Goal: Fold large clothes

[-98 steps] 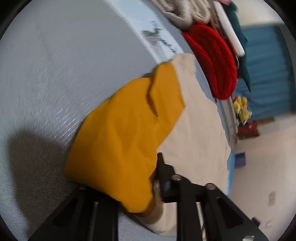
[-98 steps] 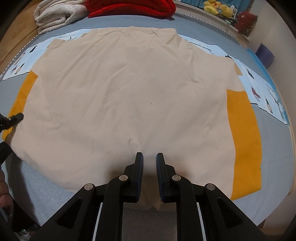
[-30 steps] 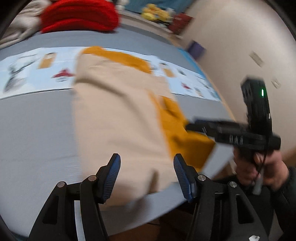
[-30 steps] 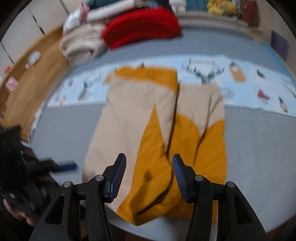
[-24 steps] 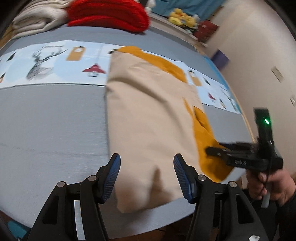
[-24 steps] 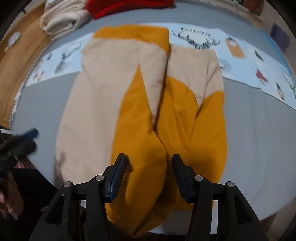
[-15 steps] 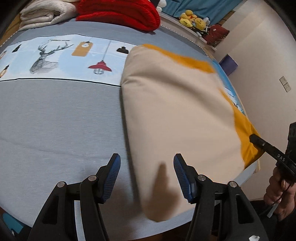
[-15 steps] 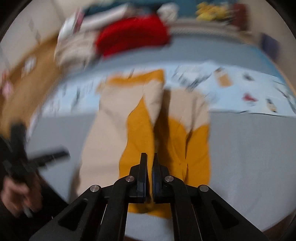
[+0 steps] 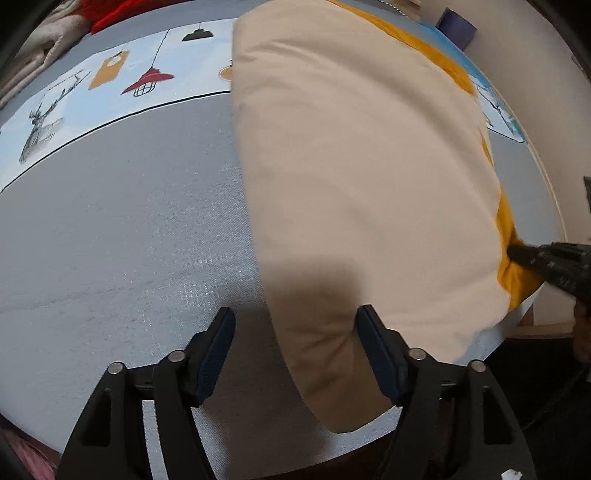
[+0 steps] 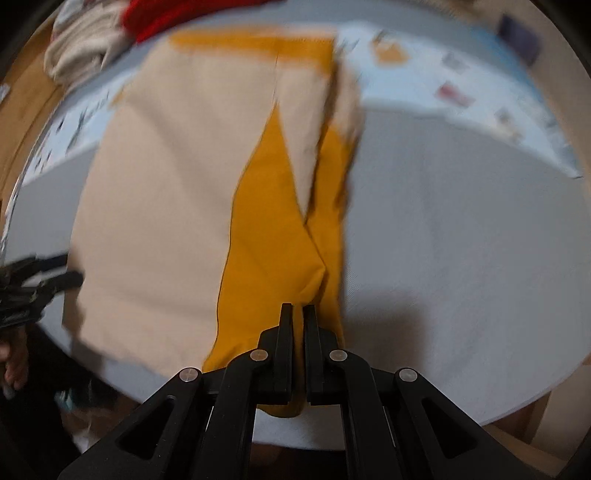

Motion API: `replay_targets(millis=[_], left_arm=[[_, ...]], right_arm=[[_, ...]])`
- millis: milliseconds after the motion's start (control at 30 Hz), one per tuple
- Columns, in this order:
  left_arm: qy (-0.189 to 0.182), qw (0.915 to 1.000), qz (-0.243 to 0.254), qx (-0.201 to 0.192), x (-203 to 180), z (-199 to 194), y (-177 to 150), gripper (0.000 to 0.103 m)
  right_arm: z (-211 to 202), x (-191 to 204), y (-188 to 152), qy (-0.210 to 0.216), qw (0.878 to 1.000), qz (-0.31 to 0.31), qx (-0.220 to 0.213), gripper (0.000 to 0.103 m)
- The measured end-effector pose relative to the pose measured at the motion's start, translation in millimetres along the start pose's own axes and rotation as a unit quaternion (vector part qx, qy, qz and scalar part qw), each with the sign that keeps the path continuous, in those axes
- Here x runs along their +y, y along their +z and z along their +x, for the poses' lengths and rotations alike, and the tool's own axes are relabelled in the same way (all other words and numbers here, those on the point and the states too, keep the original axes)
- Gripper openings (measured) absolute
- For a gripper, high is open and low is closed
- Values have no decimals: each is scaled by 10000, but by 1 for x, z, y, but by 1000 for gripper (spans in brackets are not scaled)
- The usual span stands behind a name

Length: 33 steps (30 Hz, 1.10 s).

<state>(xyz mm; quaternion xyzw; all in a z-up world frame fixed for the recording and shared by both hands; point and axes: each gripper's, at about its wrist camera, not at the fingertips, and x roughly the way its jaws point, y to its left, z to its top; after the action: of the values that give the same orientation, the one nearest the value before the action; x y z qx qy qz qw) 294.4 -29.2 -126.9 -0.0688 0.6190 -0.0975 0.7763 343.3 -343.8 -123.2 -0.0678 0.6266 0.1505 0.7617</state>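
Your garment (image 10: 166, 184) lies folded lengthwise, beige over mustard sleeves. Left gripper (image 9: 295, 354) jaws apart astride its hem. Right gripper (image 10: 298, 325) jaws clamped on mustard cloth.

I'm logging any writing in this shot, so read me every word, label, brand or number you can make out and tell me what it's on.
None can be read.
The printed strip on the bed shows only pictures: a deer, lamps, a tag.
The garment shows no label.
The right wrist view is too blurred to tell.

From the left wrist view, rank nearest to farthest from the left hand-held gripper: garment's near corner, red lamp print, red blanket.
1. The near corner of the beige garment, between the fingers of the left hand-held gripper.
2. Red lamp print, ahead, left of the garment.
3. Red blanket, far top-left edge.
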Motion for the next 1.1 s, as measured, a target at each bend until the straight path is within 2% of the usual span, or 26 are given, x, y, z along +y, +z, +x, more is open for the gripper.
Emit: replay_targets(millis=[133, 233, 333, 467, 533, 633, 733, 833, 867, 967, 1100], left_arm=[[-345, 9994, -60, 82, 6, -9, -2, 65], [-170, 9992, 273, 240, 2, -1, -5, 69], [-100, 9992, 321, 228, 0, -5, -5, 69], [-39, 9994, 271, 194, -1, -10, -5, 69], [-49, 9994, 262, 206, -3, -10, -6, 69], [-23, 9994, 271, 203, -4, -9, -5, 69], [-37, 9994, 244, 224, -4, -9, 0, 69], [-67, 9995, 222, 226, -5, -9, 4, 69], [-67, 9995, 224, 220, -5, -9, 5, 69], [-94, 9996, 222, 150, -3, -14, 8, 68], [-227, 9995, 16, -204, 6, -30, 13, 66]], right_arm=[[18, 12, 0, -268, 9984, -437, 254, 4], [26, 8, 1, -225, 9982, -384, 405, 4], [27, 5, 2, -172, 9982, -364, 446, 5], [14, -7, 5, 164, 9995, -133, 242, 12], [16, -13, 0, 278, 9989, -133, 343, 19], [29, -20, -11, 199, 9971, -169, 714, 24], [31, -23, -17, 143, 9960, -191, 858, 24], [28, -32, -25, -136, 9960, -100, 877, 40], [27, -35, -25, -182, 9960, -41, 878, 40], [18, -46, -22, -157, 9972, 83, 721, 40], [-12, -55, -9, -261, 9994, 239, -22, 40]])
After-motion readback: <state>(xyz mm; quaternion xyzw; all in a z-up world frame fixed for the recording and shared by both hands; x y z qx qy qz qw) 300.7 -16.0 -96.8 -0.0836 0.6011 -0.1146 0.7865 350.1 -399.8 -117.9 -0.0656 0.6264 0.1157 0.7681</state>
